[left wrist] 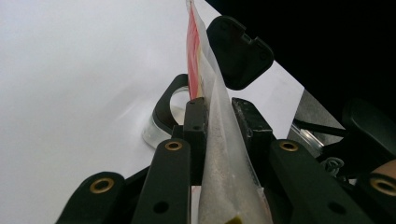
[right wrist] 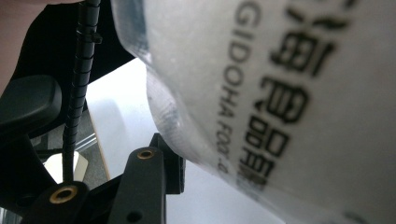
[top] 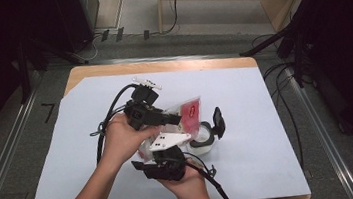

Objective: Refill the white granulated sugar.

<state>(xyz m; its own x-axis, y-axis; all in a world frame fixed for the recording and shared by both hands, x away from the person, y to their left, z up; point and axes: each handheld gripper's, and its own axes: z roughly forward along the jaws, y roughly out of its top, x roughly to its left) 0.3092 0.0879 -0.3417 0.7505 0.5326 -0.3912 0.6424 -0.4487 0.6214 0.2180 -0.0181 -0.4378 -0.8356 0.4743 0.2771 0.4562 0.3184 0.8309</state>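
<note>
A clear plastic bag of white grains with a red label hangs over the table's middle. My left gripper is shut on it, and in the left gripper view the bag stands edge-on between the pressed jaws of that gripper. My right gripper points up at the bag from below. In the right gripper view the printed bag bulges against one finger and hides the other. Under the bag sits a clear container with a black rim, its flip lid raised.
A white sheet covers the wooden table. Cables trail from both grippers toward the near edge. Black stands and loose cables lie on the floor to the right. The container and lid sit just beyond the left jaws.
</note>
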